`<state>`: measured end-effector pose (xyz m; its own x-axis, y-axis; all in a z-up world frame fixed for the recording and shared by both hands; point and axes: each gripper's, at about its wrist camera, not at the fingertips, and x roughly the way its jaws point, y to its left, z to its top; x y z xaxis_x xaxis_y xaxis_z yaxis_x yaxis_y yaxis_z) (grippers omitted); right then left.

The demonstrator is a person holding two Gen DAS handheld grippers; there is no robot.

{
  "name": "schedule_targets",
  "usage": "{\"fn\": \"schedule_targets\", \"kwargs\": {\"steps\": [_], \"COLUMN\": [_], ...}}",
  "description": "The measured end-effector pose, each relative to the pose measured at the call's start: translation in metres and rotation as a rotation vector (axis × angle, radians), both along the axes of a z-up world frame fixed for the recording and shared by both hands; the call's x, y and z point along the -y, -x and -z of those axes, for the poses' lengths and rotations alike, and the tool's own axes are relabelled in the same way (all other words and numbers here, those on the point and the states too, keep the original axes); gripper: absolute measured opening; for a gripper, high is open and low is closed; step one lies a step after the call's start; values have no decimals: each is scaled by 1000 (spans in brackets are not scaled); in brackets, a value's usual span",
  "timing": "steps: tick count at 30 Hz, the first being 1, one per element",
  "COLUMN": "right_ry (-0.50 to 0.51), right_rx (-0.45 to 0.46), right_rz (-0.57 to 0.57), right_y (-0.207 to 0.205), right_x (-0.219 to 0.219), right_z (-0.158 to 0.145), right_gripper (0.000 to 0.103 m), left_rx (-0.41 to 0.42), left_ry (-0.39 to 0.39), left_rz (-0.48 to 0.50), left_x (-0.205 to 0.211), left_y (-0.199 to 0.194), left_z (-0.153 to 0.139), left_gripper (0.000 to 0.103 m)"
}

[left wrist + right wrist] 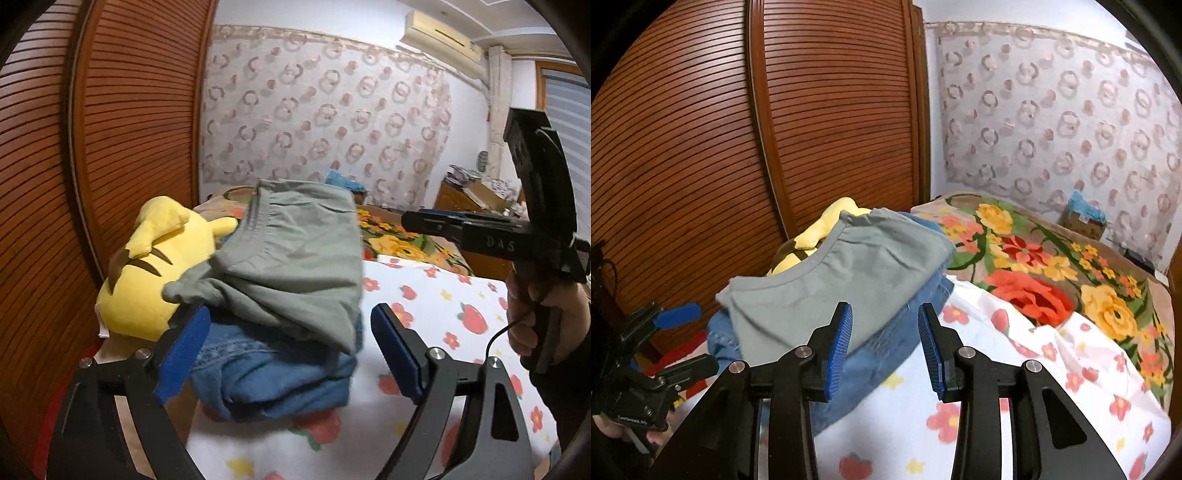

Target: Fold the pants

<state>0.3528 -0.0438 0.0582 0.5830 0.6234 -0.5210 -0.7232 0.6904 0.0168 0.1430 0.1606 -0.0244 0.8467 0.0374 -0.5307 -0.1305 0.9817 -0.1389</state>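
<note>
My left gripper [288, 354] stands with its blue fingers [183, 354] spread wide, one on each side of the near end of the clothes pile, and neither pad presses on the cloth. My right gripper [884, 347] has its fingers [840, 345] at a middling gap, with nothing pinched between them; through the gap I see only the edge of the pile and the bedspread behind it.

The folded grey-green pants [295, 251] lie on top of a folded pair of blue jeans [273, 373], waistband turned toward the wardrobe side. The stack sits on the bed, on a white blanket printed with strawberries and flowers [436, 295]. One corner of the grey pants droops over the side of a yellow plush toy [147, 266], which lies against the pile next to the slatted wooden wardrobe door [129, 110].

Farther along the bed lies a brown blanket with large orange and yellow flowers [1052, 273]. A patterned curtain [1052, 110] hangs on the far wall.

In the left wrist view my right hand [543, 314] grips its tool's handle to the right, well apart from the pile.
</note>
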Motion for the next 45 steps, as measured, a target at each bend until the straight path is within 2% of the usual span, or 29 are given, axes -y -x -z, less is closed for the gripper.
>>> {"fn": "schedule_targets", "kwargs": {"steps": [4, 15, 26, 33, 45], "right_ry": [-33, -84, -103, -105, -125], "right_rx": [-6, 14, 56, 80, 142], "right_rz": [39, 162, 293, 378, 499], "right_y": [32, 114, 204, 249, 313], "right_x": [28, 88, 125, 139, 150], "right_z": [1, -7, -8, -8, -28], "right_gripper": [40, 61, 63, 67, 69], "left_rx": [11, 55, 69, 69, 100], "left_ry": [-36, -74, -110, -99, -97], "left_rz": [12, 97, 173, 223, 215], "left_x": [14, 60, 109, 137, 159], "left_y": [11, 44, 71, 85, 95], "left_z": [-7, -26, -33, -41, -64], "left_gripper": [89, 89, 89, 89, 89]}}
